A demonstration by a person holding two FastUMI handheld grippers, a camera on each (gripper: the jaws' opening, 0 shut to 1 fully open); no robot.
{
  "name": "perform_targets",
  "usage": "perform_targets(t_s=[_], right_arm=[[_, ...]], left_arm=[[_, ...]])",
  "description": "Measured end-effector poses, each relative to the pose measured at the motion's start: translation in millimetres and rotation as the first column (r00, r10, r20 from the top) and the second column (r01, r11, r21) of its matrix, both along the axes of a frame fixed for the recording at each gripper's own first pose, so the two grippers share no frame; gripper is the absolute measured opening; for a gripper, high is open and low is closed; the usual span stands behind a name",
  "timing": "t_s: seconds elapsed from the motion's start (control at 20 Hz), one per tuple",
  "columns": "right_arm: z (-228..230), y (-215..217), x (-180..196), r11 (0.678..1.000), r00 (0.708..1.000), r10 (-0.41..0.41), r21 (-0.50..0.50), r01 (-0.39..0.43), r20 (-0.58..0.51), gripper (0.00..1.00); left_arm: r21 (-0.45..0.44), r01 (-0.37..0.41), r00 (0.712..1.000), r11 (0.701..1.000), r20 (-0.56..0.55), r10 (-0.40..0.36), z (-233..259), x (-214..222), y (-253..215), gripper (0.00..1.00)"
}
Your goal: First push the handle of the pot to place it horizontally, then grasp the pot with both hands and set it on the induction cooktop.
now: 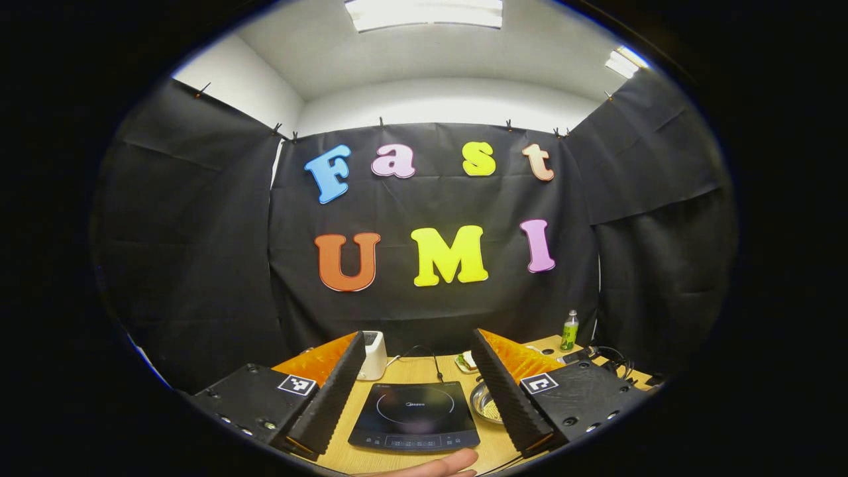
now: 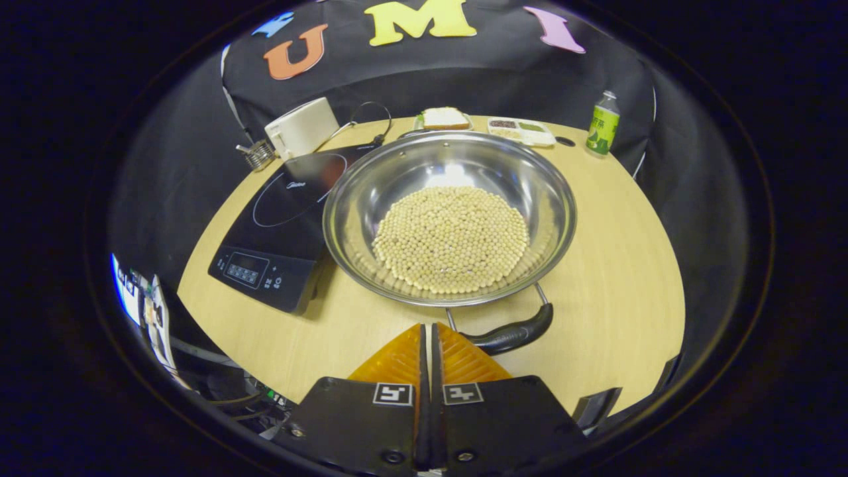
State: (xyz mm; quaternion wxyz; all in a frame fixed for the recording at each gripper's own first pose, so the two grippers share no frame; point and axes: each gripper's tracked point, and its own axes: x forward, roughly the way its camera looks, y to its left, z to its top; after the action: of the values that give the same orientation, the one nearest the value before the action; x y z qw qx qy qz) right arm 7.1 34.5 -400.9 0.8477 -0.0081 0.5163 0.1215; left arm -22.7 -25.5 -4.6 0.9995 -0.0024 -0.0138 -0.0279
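- On the surface (image 2: 616, 265), the pot (image 2: 450, 218) of beans sits at the cooktop's (image 2: 285, 218) 3 o'clock, not yet on it.
- Right hand-held gripper (image 2: 427, 344) closed, empty, by the handle (image 2: 510, 336) at 6 o'clock.
- Left hand-held gripper (image 1: 417, 387) open; pushing and lifting seem left.

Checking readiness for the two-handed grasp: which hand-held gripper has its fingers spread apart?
The left hand-held gripper: its fingers stand wide apart, framing the black induction cooktop. The right hand-held gripper has its fingers pressed together before the steel pot's black handle.
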Motion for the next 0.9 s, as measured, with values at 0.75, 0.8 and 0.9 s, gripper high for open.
perform_targets(t_s=[0.75,0.8,0.9], right_arm=[[-12.2,-108.7,67.1,0.984,0.999,-0.026,-0.177,0.033,0.042,0.0],[-12.8,-112.1,71.6,0.982,0.999,-0.025,-0.186,0.034,0.047,0.0],[-14.6,-119.0,81.1,0.978,0.998,-0.006,-0.209,0.017,0.056,0.04]], left_arm=[[-0.019,0.043,0.999,0.999,-0.016,-0.043,-14.2,7.5,-20.0,0.96],[-0.016,0.042,0.999,0.999,-0.024,-0.043,-17.2,9.1,-21.0,0.96],[-0.014,0.047,0.998,0.999,-0.037,-0.047,-23.5,13.6,-23.5,0.96]])
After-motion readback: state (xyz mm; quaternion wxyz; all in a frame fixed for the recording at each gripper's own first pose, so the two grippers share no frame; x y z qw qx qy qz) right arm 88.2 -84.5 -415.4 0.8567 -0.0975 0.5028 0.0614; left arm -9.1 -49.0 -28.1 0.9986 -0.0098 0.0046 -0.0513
